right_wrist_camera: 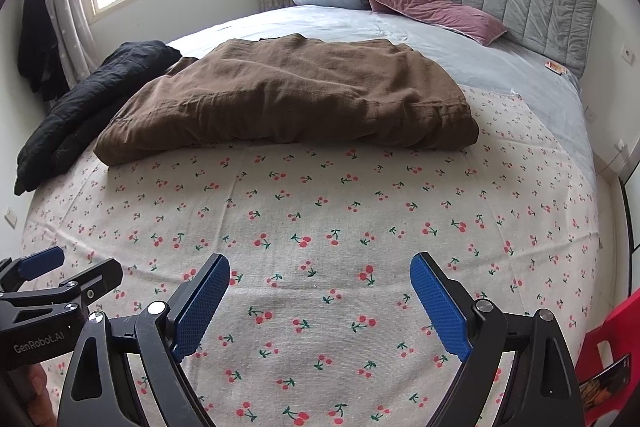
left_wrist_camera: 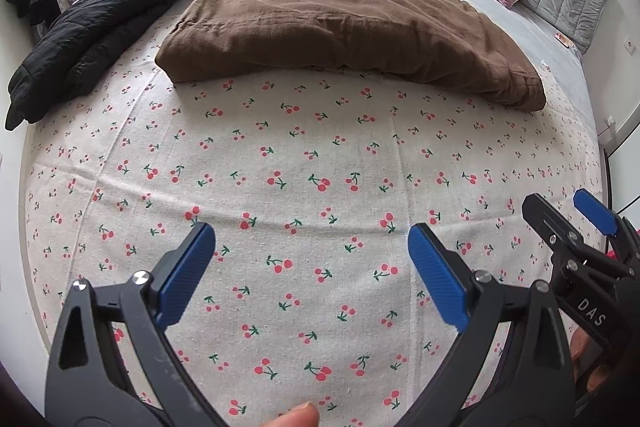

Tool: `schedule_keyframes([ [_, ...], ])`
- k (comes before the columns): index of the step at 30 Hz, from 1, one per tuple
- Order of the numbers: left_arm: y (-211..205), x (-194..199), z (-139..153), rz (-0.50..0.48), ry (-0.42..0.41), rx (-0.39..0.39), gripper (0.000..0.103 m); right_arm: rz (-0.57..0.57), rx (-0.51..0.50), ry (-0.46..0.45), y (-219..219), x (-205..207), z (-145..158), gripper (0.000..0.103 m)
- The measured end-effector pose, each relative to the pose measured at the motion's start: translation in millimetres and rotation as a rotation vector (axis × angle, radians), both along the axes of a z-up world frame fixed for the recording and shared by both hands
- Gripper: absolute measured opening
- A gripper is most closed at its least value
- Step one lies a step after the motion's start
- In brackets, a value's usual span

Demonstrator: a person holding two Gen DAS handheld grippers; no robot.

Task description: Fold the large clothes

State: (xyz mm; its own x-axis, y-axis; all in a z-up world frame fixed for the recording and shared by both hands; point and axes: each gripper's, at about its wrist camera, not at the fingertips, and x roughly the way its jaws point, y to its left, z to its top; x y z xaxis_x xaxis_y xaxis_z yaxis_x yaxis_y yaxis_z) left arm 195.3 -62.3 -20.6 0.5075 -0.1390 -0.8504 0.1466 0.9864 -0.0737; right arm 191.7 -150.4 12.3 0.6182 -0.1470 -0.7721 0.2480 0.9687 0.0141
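**A:** Brown linen-ish garment is sitting in a folded slab across the middle of the bed, half on the cherry cloth, half on the grey sheet behind it. Looks pretty much done to me.

**B:** And the tongs?

**A:** Both wide open, nothing in them. Left gripper and right gripper hang side by side over bare cherry cloth, well short of the brown thing.

**B:** So what's next, the black jacket?

**A:** My guess, yeah. It's crumpled along the far-left edge of the bed, touching the brown one's corner or close to it, can't quite tell.

**B:** That's where it could go sideways.

**A:** Right. Drag the jacket inward and it may catch the brown fold and pull it open. It also hangs near the bed's edge, so a bad pinch on one puffy layer could let it slide off. And those pads could snag the cherry cloth underneath too.
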Motion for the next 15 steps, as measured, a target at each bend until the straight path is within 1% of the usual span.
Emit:
schedule_keyframes([
  [15,4.4,1.3,1.5,0.007,-0.002,-0.005,0.097,-0.011,0.011,0.004,-3.5,-0.2,-0.5,0.093],
])
